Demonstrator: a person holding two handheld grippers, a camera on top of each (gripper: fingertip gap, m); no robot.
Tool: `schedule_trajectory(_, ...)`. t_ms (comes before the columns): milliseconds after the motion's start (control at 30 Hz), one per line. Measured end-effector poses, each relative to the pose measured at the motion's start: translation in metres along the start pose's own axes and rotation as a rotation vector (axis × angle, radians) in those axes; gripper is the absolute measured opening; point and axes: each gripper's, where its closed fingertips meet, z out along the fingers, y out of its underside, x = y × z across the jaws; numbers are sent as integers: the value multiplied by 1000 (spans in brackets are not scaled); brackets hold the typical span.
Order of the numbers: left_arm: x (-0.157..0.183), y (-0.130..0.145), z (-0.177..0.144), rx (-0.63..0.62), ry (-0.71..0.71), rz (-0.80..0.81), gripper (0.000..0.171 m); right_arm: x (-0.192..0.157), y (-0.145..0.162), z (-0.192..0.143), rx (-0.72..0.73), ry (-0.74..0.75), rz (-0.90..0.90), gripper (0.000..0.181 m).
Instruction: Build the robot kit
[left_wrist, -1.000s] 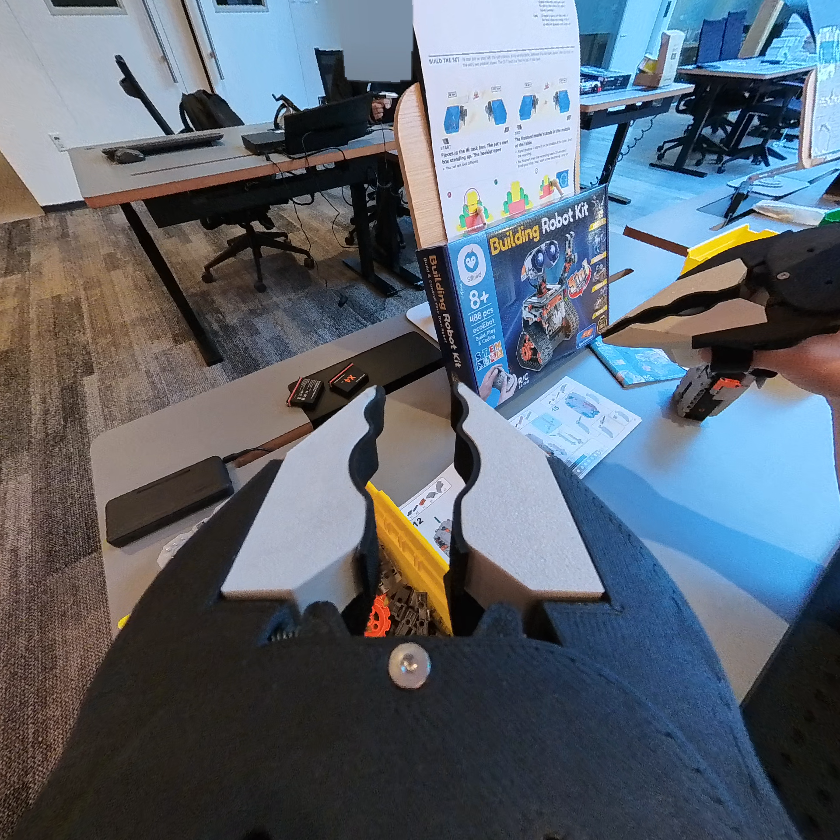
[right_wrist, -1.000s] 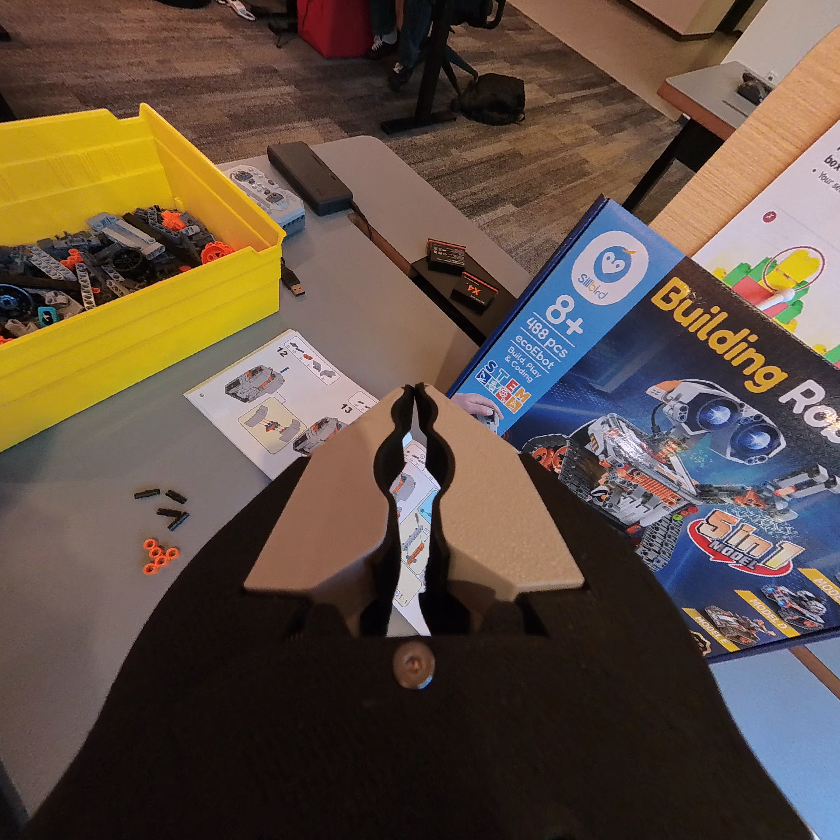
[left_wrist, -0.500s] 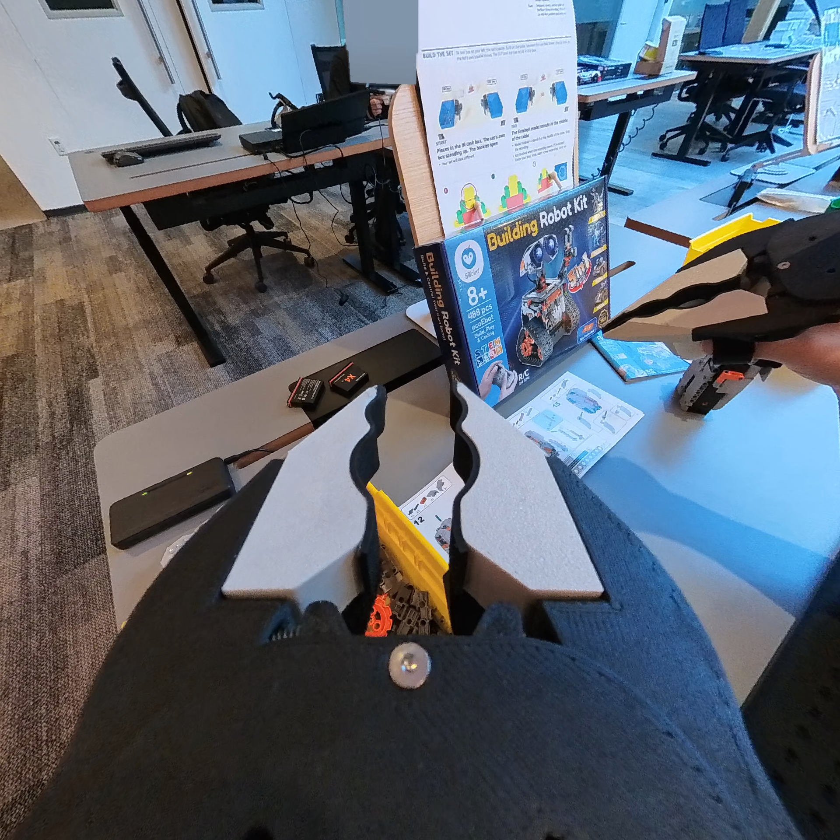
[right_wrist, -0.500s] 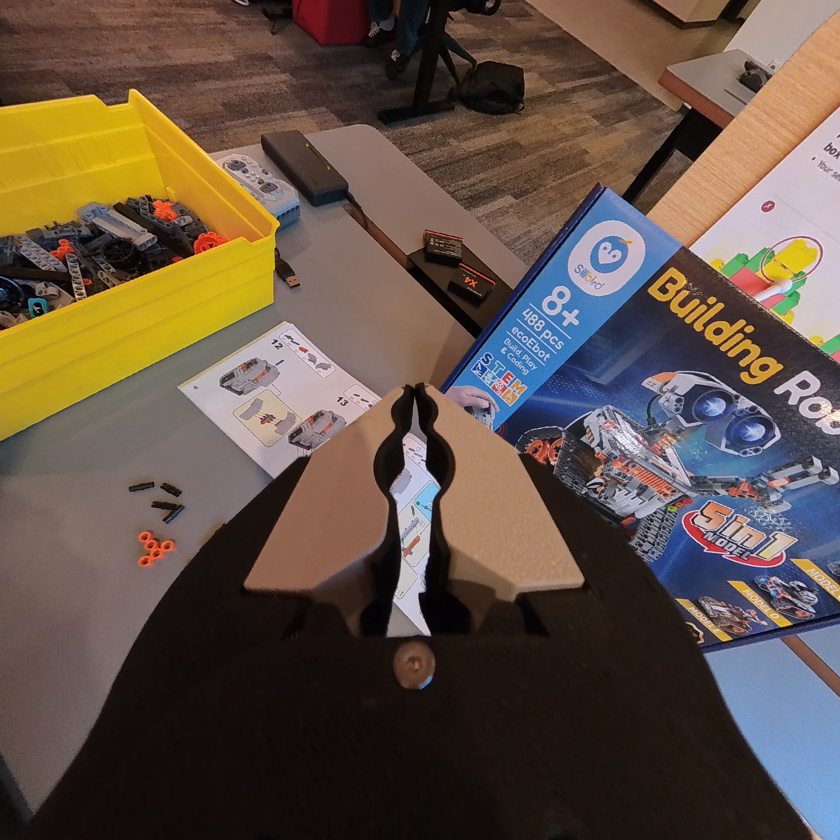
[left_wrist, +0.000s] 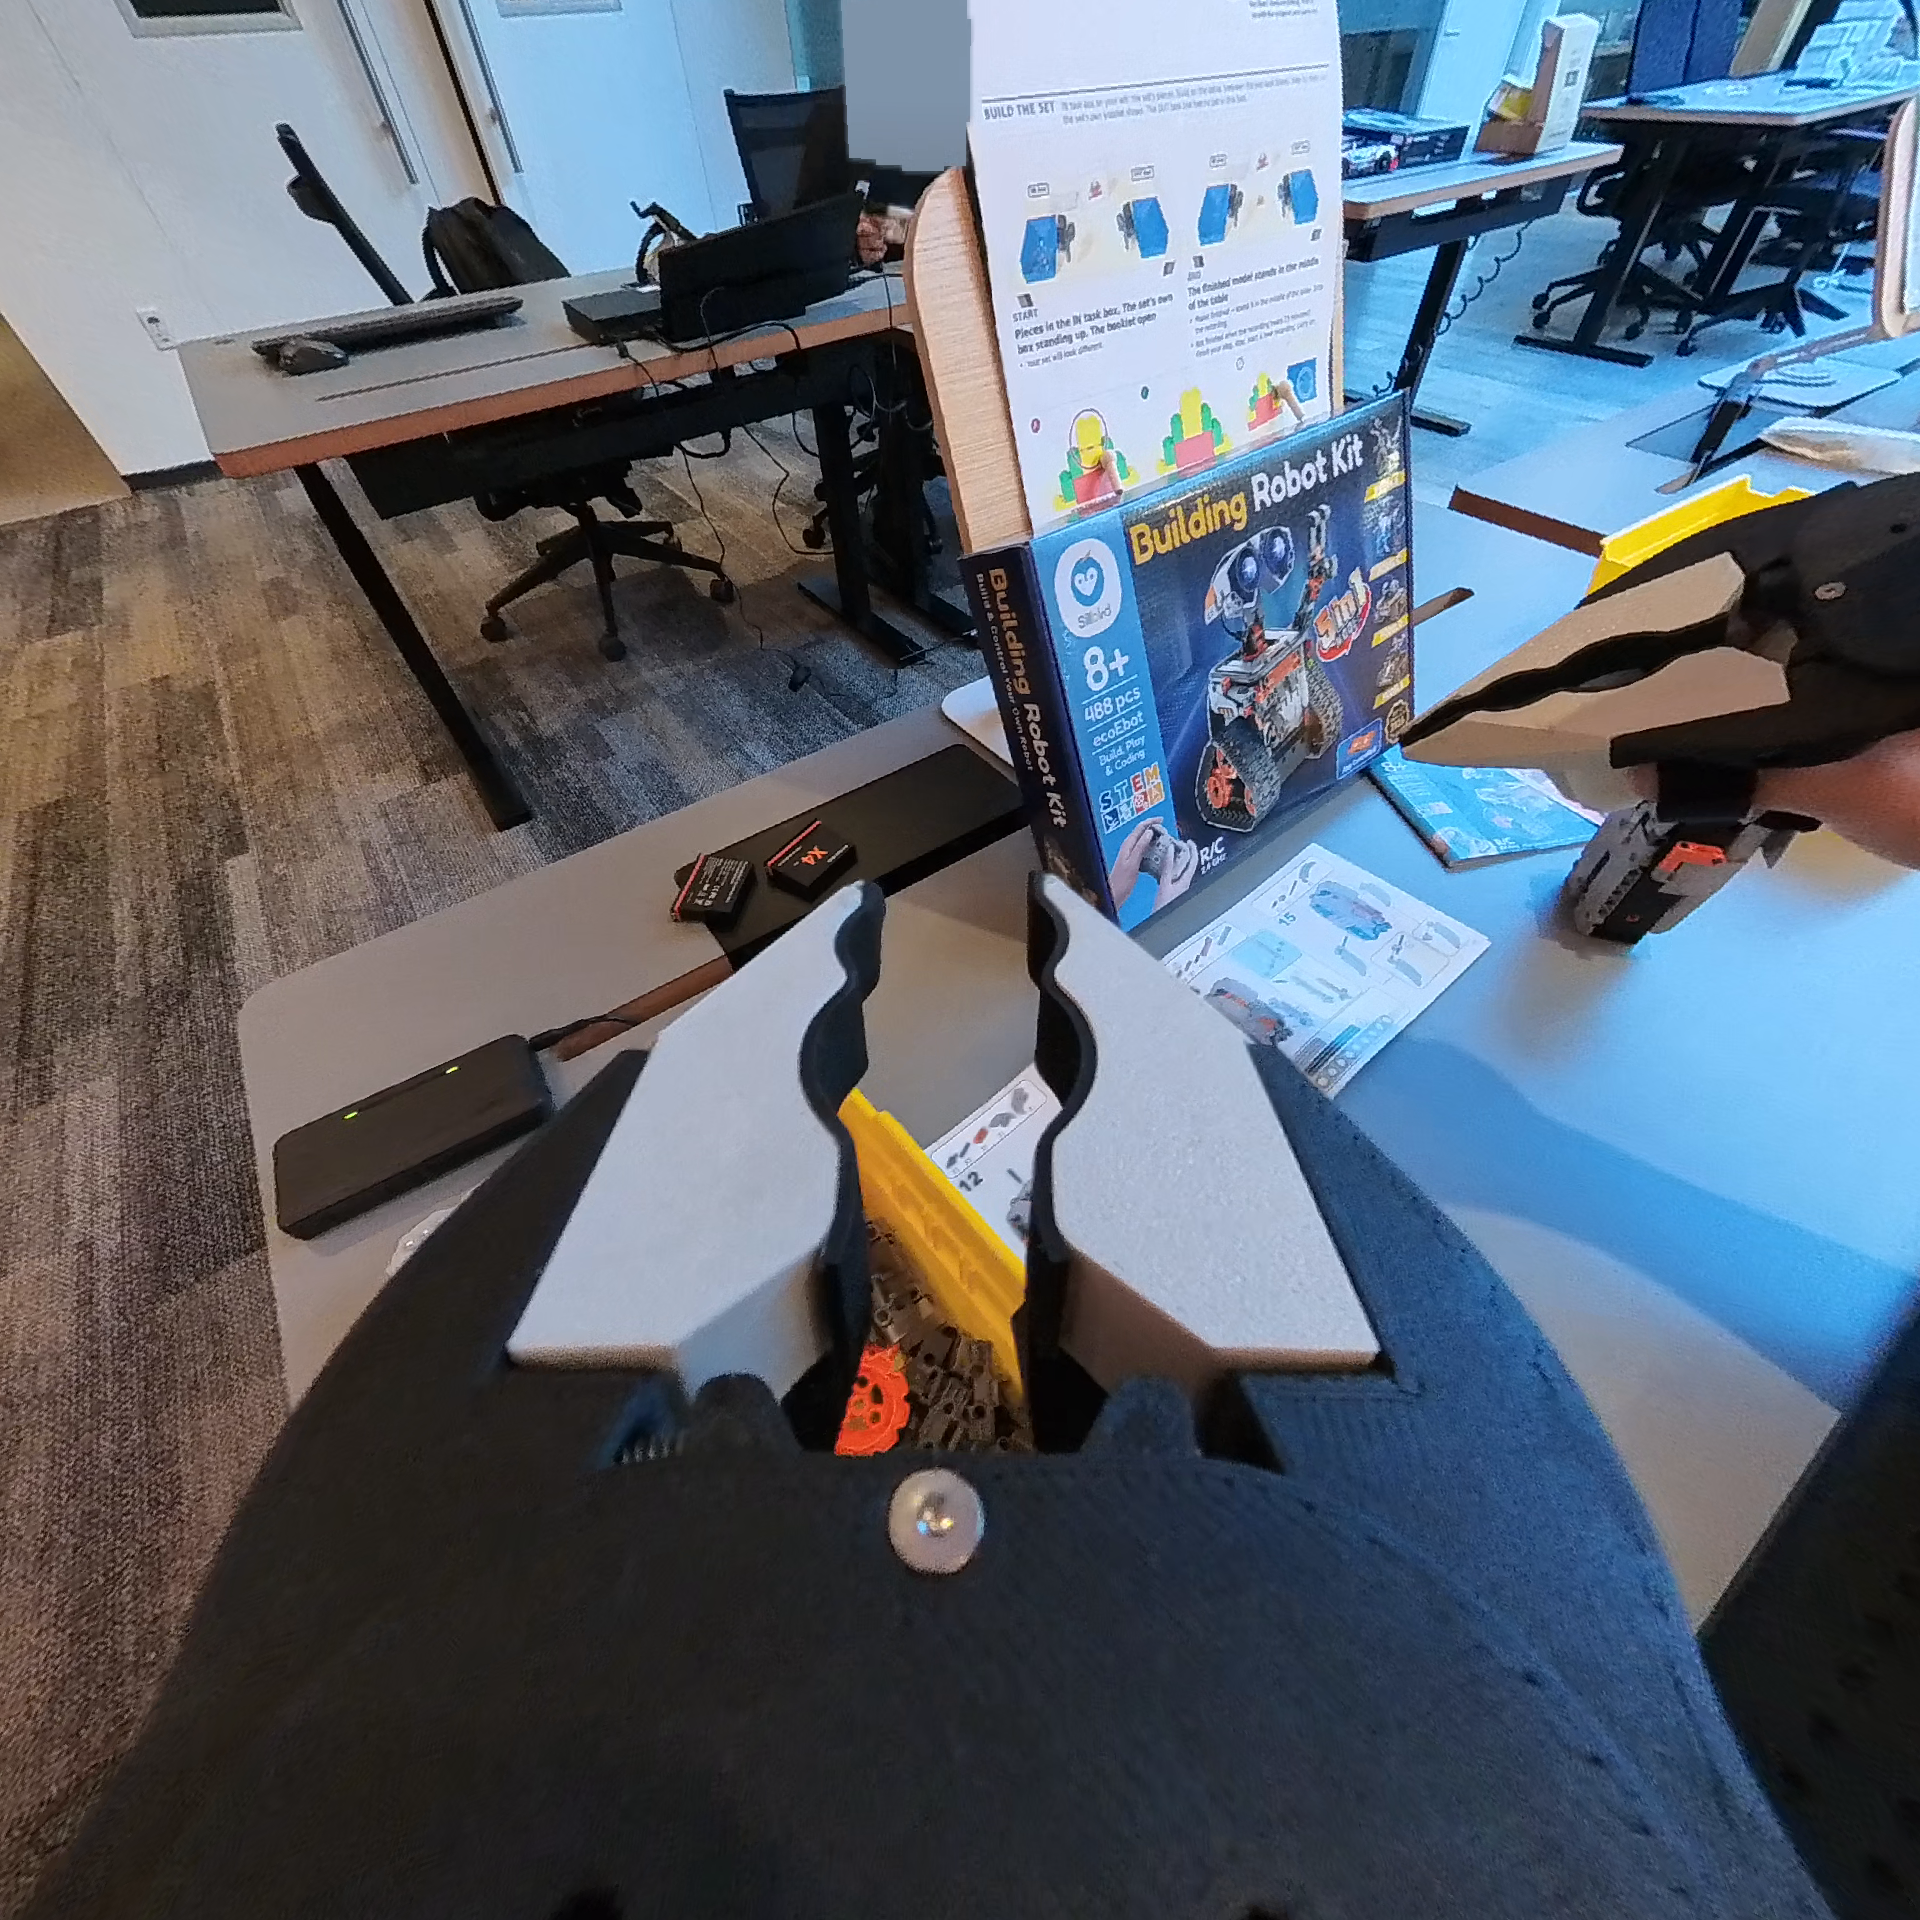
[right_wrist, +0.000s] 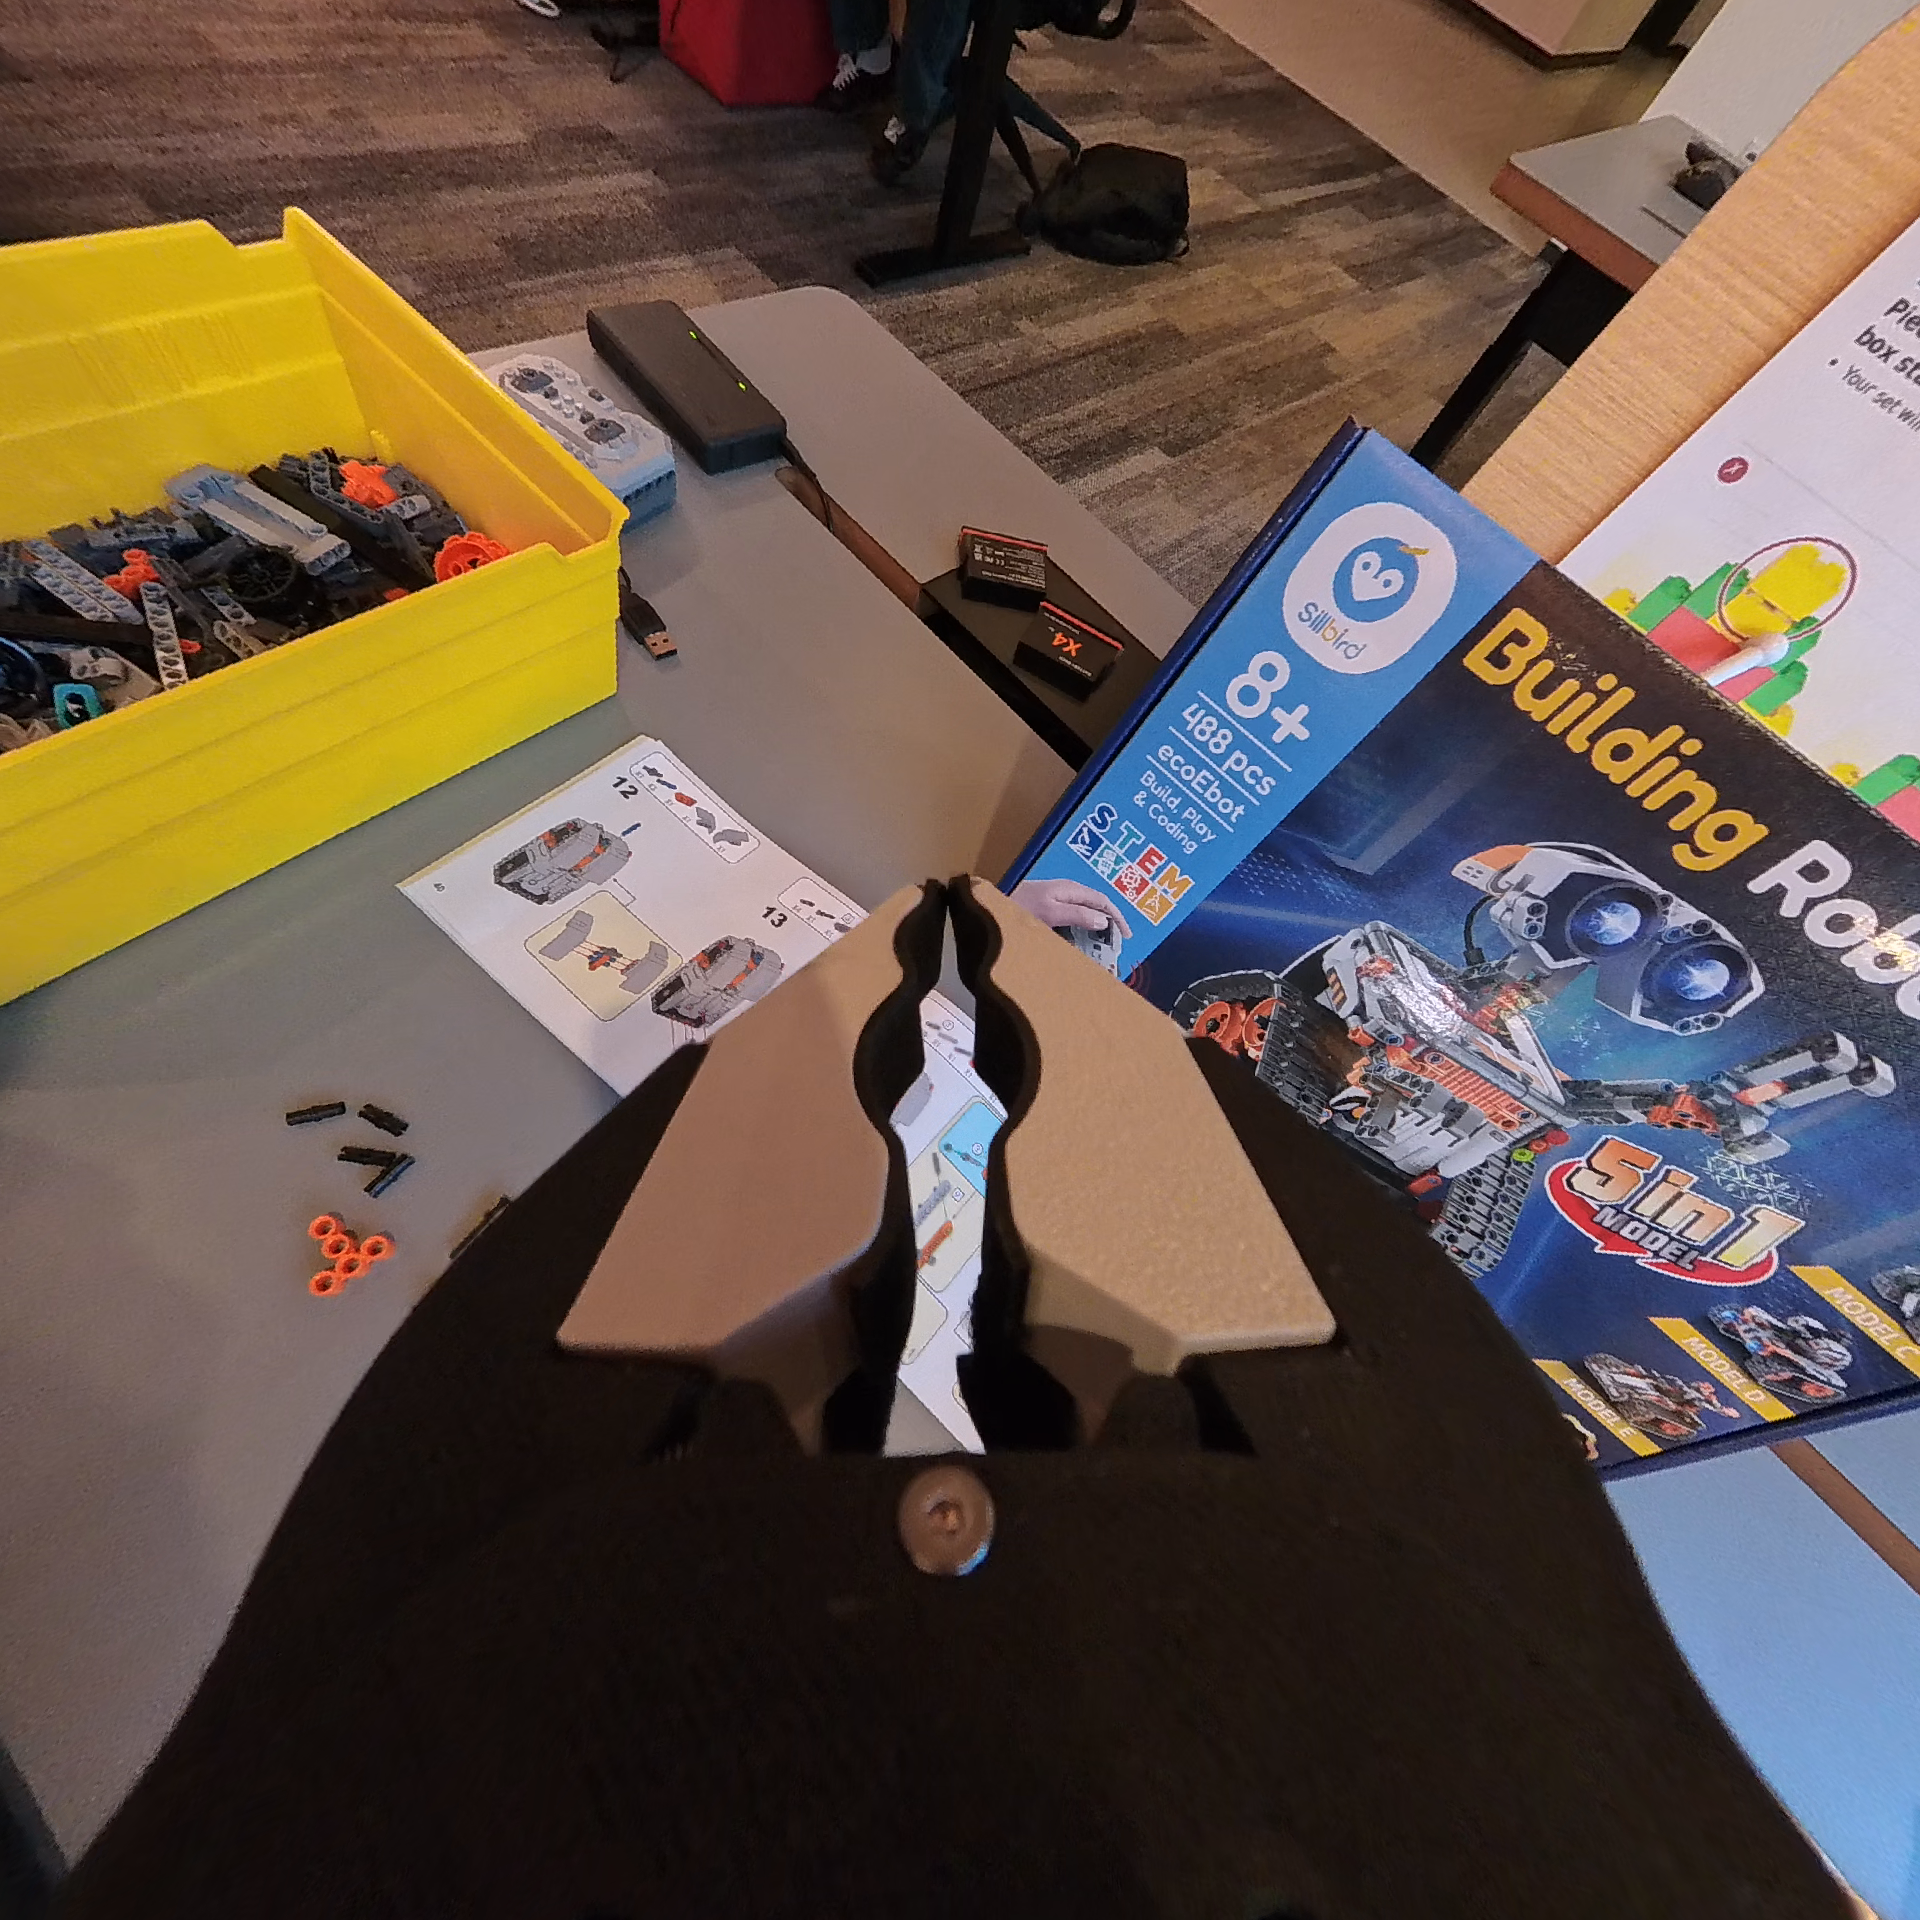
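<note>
My left gripper (left_wrist: 951, 902) is open and empty, held above a yellow bin (left_wrist: 940, 1195) of grey, black and orange building parts (left_wrist: 914, 1382) seen between its fingers. My right gripper (right_wrist: 948, 888) is shut with nothing between its tips, over an open instruction booklet (right_wrist: 623, 894) and next to a standing blue kit box (right_wrist: 1455, 935). In the left wrist view the right gripper (left_wrist: 1418, 740) hovers just above a small grey and orange built block (left_wrist: 1642, 878) on the table, right of the box (left_wrist: 1216, 675).
Loose black pins (right_wrist: 358, 1138) and orange rings (right_wrist: 348, 1252) lie on the table in front of the bin (right_wrist: 312, 675). A grey hub (right_wrist: 587, 421), a black power bank (right_wrist: 686, 384), a USB plug (right_wrist: 649, 629) and two small batteries (right_wrist: 1039, 603) lie beyond. A wooden stand with a sheet (left_wrist: 1153, 260) rises behind the box. The tips of one gripper are about 25 cm away from the tips of the other.
My left gripper has drawn back slightly, so the box looks smaller. My right gripper has drifted a little. Both keep the same jaw state.
</note>
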Motion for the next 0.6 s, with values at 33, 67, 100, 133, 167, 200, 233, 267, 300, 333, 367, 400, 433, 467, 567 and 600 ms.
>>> schedule_trajectory(33, -1, 1, -1, -6, -1, 10, 24, 0, 1, 0, -3, 2, -3, 0)
schedule_trajectory(67, -2, 2, -4, -11, -2, 27, 22, 0, 1, 0, -7, 2, -4, 0)
schedule_trajectory(100, -5, 2, -9, -9, -14, 36, 21, 0, 1, -1, -7, 1, -5, 0)
schedule_trajectory(133, -9, 2, -15, -4, -35, 29, 23, 0, 0, -2, -2, 1, -5, 0)
schedule_trajectory(167, -13, 3, -22, -3, -51, 13, 23, 1, 0, -4, 2, 3, -4, 0)
schedule_trajectory(200, -15, 6, -29, -9, -53, -6, 24, 2, -1, -6, 6, 7, -4, 0)
schedule_trajectory(233, -15, 12, -35, -29, -42, -29, 28, 3, -2, -8, 8, 14, -5, 0)
schedule_trajectory(267, -14, 21, -39, -68, -25, -51, 34, 5, -2, -10, 11, 22, -6, 0)
schedule_trajectory(300, -15, 33, -43, -119, -14, -59, 37, 7, -3, -13, 15, 35, -6, 0)
schedule_trajectory(333, -18, 45, -46, -173, -19, -51, 39, 9, -4, -16, 21, 46, -5, 0)
schedule_trajectory(367, -24, 58, -50, -227, -38, -36, 42, 11, -5, -19, 29, 53, -2, 0)
schedule_trajectory(400, -32, 72, -54, -283, -63, -22, 44, 13, -7, -22, 38, 56, 2, 0)
schedule_trajectory(433, -39, 86, -59, -340, -87, -12, 46, 14, -8, -25, 49, 58, 8, 0)
schedule_trajectory(467, -48, 99, -65, -387, -113, -5, 46, 15, -10, -28, 61, 58, 13, 0)
schedule_trajectory(567, -67, 132, -84, -481, -178, -33, 42, 16, -12, -32, 75, 54, 21, 0)
schedule_trajectory(600, -68, 142, -90, -511, -171, -40, 40, 16, -12, -32, 73, 57, 20, 0)
